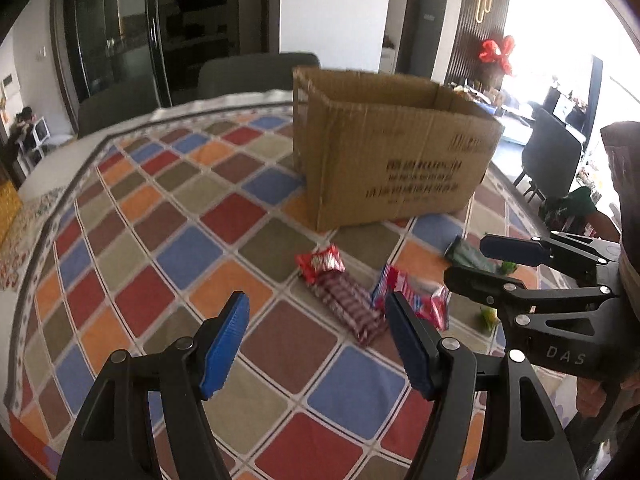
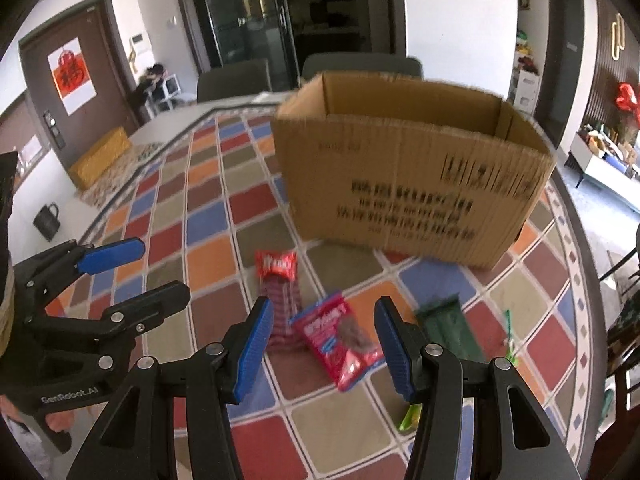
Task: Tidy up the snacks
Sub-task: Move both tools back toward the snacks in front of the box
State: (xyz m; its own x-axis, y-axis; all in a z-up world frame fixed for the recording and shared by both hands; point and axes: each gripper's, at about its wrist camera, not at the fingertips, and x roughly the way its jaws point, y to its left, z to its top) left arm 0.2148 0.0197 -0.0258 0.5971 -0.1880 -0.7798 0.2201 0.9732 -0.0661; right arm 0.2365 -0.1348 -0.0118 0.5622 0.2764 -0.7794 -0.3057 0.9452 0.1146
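Both your left gripper (image 1: 316, 344) and right gripper (image 2: 324, 344) gape empty; the pink packet (image 2: 340, 340) at twelve o'clock overlaps the striped pack (image 2: 282, 304), so you risk dragging both.

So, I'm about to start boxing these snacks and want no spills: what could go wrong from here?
1. The pink packet overlaps the striped red packet, so the open right claw may drag both.
2. The cardboard box has tall walls; a low carry could bump its rim.
3. The left claw and right claw sit close together over the same pile and might collide.
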